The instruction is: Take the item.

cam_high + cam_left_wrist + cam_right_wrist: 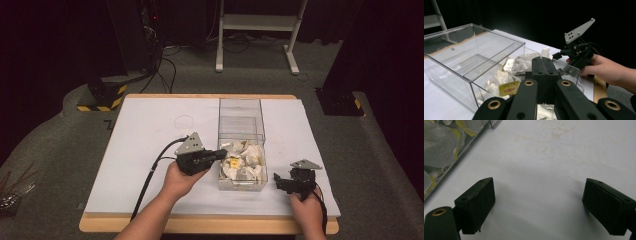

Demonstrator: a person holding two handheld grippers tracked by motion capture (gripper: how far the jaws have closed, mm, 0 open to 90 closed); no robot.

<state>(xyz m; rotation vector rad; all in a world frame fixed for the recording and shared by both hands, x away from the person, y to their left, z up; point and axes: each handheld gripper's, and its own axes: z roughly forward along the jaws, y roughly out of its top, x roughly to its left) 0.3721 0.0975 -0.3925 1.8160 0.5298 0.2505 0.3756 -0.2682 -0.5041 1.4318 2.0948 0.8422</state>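
A clear plastic box (240, 107) stands in the middle of the white table cover. Its near compartment holds several white tea bags (243, 161), one with a yellow tag (509, 88); the far compartment is bare. My left gripper (223, 153) is held just above the box's near left wall, pointing right over the tea bags. Its jaws (543, 61) are shut flat together with nothing seen between them. My right gripper (278, 182) rests low over the cover just right of the box. In the right gripper view it (539, 205) stands wide open over bare cover, with the box corner (454, 150) at upper left.
A faint clear round disc (183, 121) lies on the cover left of the box. The wooden table edge (210, 226) runs along the front. A white stand (257, 30) and black equipment with a yellow-striped base (102, 95) stand on the floor beyond.
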